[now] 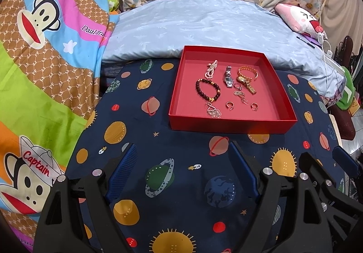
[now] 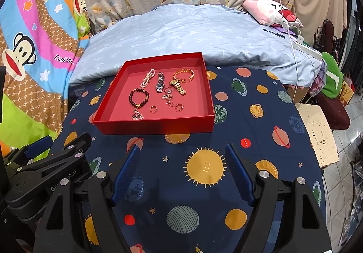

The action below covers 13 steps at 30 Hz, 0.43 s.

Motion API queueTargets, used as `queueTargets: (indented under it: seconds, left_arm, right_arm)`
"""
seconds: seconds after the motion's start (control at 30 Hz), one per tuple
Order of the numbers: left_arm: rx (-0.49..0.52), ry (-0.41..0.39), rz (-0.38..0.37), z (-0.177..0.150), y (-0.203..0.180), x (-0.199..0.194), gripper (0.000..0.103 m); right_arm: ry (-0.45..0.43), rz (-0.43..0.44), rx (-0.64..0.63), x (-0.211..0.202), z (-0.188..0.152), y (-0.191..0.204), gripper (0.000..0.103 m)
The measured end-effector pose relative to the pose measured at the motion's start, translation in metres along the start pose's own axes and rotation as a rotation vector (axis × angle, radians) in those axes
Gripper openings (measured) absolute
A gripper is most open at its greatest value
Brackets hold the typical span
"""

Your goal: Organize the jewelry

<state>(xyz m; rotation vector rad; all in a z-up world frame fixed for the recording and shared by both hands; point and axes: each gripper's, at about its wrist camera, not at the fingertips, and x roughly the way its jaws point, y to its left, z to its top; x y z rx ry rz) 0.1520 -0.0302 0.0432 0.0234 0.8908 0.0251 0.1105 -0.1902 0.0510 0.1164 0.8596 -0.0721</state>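
Jewelry lies gathered in a shallow red box (image 1: 229, 124) on a navy planet-print sheet (image 1: 177, 173). Inside it we see a white bead bracelet (image 1: 211, 69) at the back left, a silver watch (image 1: 228, 77) beside it, and a gold bangle (image 1: 247, 71) at the back right, with a gold watch (image 1: 246, 85) just in front of the bangle. A dark bead bracelet (image 1: 207, 89) sits front left; a pendant (image 1: 213, 111) lies below it near the front wall. Two small hoop earrings (image 1: 229, 105) rest toward the front, and some small pieces we cannot identify lie between them.

Behind the box we see a pale blue pillow (image 1: 204, 23); a monkey-print blanket (image 1: 45, 48) lies to the left.

Our left gripper (image 1: 183, 169) and right gripper (image 2: 183, 169) hover side by side over the sheet, short of the box, jaws spread wide with nothing between them. Nothing stands between either gripper and the box.
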Motion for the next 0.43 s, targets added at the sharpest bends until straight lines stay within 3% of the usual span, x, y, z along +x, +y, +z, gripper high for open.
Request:
queueTargets:
  seconds: [0.43]
  left_arm:
    - [0.042,-0.009,0.031,0.0003,-0.0046,-0.0004,0.078]
  right_arm:
    - [-0.001,-0.036,0.0,0.0,-0.0022,0.0037,0.079]
